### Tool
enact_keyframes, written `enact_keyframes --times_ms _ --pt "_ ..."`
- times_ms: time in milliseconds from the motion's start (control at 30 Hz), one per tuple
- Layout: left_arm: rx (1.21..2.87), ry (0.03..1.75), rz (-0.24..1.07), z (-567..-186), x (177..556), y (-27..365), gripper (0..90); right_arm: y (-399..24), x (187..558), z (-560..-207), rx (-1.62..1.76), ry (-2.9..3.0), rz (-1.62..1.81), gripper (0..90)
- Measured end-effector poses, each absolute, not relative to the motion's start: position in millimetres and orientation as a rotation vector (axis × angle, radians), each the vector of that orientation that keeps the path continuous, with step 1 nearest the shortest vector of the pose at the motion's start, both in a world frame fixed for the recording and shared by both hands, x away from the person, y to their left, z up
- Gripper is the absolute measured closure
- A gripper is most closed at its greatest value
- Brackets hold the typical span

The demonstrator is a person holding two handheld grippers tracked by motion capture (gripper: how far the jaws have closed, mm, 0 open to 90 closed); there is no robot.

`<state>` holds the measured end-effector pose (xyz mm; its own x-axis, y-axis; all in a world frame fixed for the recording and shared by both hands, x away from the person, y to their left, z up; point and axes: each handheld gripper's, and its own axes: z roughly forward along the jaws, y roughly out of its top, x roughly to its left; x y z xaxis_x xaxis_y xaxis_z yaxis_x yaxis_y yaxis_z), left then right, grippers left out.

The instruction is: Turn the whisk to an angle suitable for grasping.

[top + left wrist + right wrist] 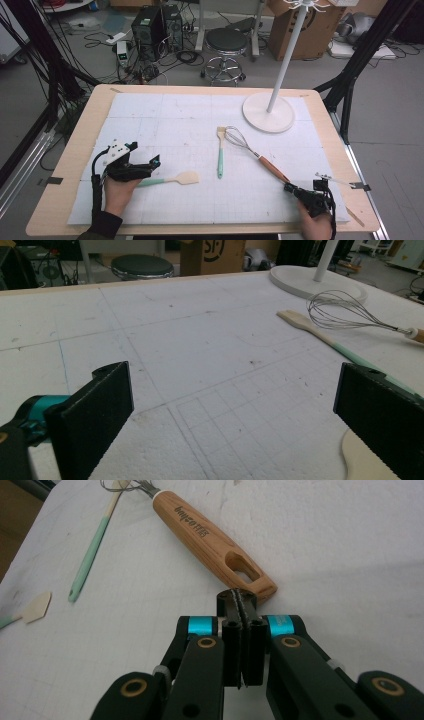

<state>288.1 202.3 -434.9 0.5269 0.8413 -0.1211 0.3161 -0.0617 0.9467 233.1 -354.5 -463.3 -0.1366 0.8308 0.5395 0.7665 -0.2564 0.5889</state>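
My right gripper is clenched empty just short of the whisk handle's tip mid-mat, so nudging forward could skid it away; left gripper gapes idle.

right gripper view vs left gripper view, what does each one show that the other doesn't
The right gripper view alone gives the whisk's wooden handle up close, its printed lettering and hanging slot readable, with the right gripper shut at its end, nothing between the jaws. The left gripper view alone gives the white stand base, a black stool, a cardboard box, the whisk's wire loops and the left gripper open. Both share the white foam mat and the mint-handled wooden spatula.
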Motion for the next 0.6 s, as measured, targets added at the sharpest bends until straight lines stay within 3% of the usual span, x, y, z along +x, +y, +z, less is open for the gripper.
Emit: enact_keyframes --times_ms 600 --pt "1.641 1.008 0.577 -436.1 288.8 202.0 3.3 -373.1 289.1 -461.8 2.091 1.81 1.325 89.5"
